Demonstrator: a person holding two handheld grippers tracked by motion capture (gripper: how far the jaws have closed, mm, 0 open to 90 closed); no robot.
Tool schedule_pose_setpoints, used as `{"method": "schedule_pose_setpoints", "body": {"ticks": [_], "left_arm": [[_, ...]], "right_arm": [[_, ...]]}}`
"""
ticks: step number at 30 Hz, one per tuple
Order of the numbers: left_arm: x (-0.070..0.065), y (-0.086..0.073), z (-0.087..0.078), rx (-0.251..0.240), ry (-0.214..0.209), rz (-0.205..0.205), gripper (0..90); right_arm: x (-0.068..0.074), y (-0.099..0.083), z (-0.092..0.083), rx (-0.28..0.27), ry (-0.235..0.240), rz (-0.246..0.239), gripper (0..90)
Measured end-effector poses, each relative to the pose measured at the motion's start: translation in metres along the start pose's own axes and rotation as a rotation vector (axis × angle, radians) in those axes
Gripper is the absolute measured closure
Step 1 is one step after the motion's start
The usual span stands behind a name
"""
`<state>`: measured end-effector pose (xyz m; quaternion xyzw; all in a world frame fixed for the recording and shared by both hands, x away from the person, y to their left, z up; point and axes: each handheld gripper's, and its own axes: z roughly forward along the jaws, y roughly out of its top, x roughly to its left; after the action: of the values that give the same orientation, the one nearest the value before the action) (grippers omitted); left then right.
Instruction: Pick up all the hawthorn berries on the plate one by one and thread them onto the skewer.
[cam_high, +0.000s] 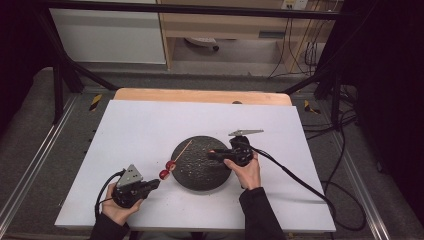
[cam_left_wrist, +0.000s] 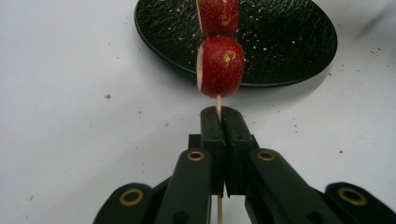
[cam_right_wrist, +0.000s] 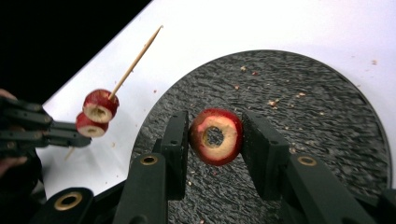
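Nearby, left tool (cam_left_wrist: 219, 116) clenched on skewer (cam_left_wrist: 218, 103), right tool (cam_right_wrist: 215, 135) grasping fruit ring (cam_right_wrist: 216, 136), apparently above black plate (cam_right_wrist: 327, 121)

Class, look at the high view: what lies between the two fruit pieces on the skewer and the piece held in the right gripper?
Only bare black plate, scattered with crumbs. The skewer slants above that stretch, pointing away. The right gripper view shows this too.

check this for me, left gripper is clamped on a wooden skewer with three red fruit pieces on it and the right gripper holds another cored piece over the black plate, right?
Not quite: the skewer carries two red fruit pieces, not three, as the right gripper view shows. The rest holds: the left gripper is clamped on the skewer, and the right gripper holds another cored piece over the black plate.
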<state>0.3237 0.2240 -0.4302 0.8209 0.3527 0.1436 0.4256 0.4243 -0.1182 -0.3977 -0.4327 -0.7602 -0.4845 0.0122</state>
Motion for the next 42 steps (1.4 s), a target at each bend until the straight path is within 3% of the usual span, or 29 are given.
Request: {"method": "schedule_pose_setpoints", "body": {"ticks": [17,30,42], "left_arm": [[-0.018,0.013,0.016,0.005,-0.021,0.009,88.3],[-0.026,0.026,0.024,-0.008,-0.031,0.013,88.3],[-0.035,0.034,0.028,-0.018,-0.03,0.028,88.3]], "right_arm": [[-0.012,-0.029,-0.02,-0.284,0.024,0.163,63.4],[-0.013,-0.027,-0.028,-0.427,0.035,0.224,63.4],[-0.014,-0.02,-0.035,-0.5,0.048,0.258,63.4]]}}
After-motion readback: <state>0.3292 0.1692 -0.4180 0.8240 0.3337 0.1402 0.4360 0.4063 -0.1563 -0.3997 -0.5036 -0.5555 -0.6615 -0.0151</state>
